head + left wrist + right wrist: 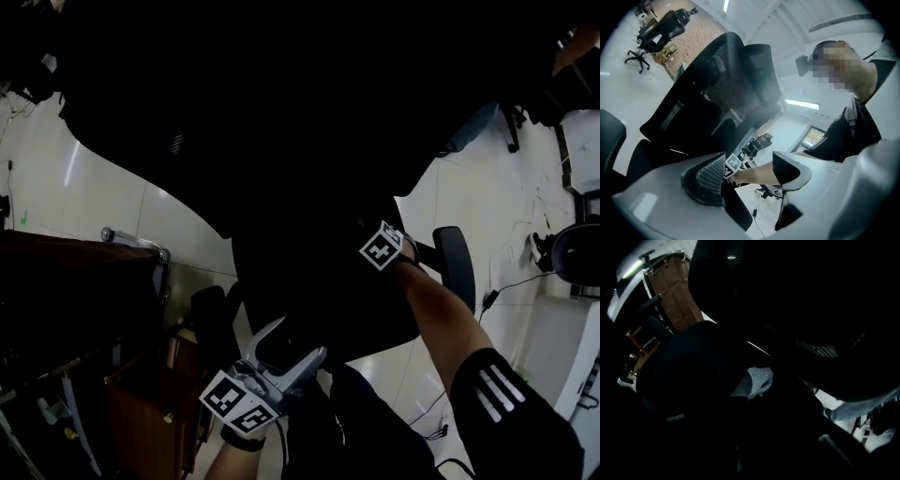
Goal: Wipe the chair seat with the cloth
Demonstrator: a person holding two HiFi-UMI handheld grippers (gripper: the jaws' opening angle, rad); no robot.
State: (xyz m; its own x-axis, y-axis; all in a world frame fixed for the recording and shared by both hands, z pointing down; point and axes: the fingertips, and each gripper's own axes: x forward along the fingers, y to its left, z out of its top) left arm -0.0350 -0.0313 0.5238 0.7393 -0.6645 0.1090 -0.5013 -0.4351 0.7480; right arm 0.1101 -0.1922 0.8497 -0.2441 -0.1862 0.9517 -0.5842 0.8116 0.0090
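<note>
Darkness swallows much of this, but the nearest thing is plain enough: the left gripper (750, 172), low and close to the person's body, its two jaws spread wide with nothing held. Through the gap between them only the person's bare right forearm (757, 176) shows. That forearm reaches forward from a black sleeve with white stripes (492, 394) to the right gripper (382, 249), whose marker cube stands out pale against the black chair. Its jaws are lost in shadow, even in the right gripper view, so I cannot say whether they are apart or closed. What does show, right where they point, is the cloth (757, 379) — a pale, bunched tuft of towelling lying against the dark chair seat (689, 369). Whether the jaws have it pinched I cannot make out. A black armrest (457, 264) sticks up just beside the right gripper, on its right. Beyond the seat rises the chair back (712, 79), black mesh, tall and curved, with a headrest (761, 70) on top. Around it lies a pale tiled floor (103, 187), a thin cable (516, 279) trailing over it at the right. A dark wooden desk (75, 272) stands off to the left — and farther back, well apart, another black office chair (661, 30) on its castors.
</note>
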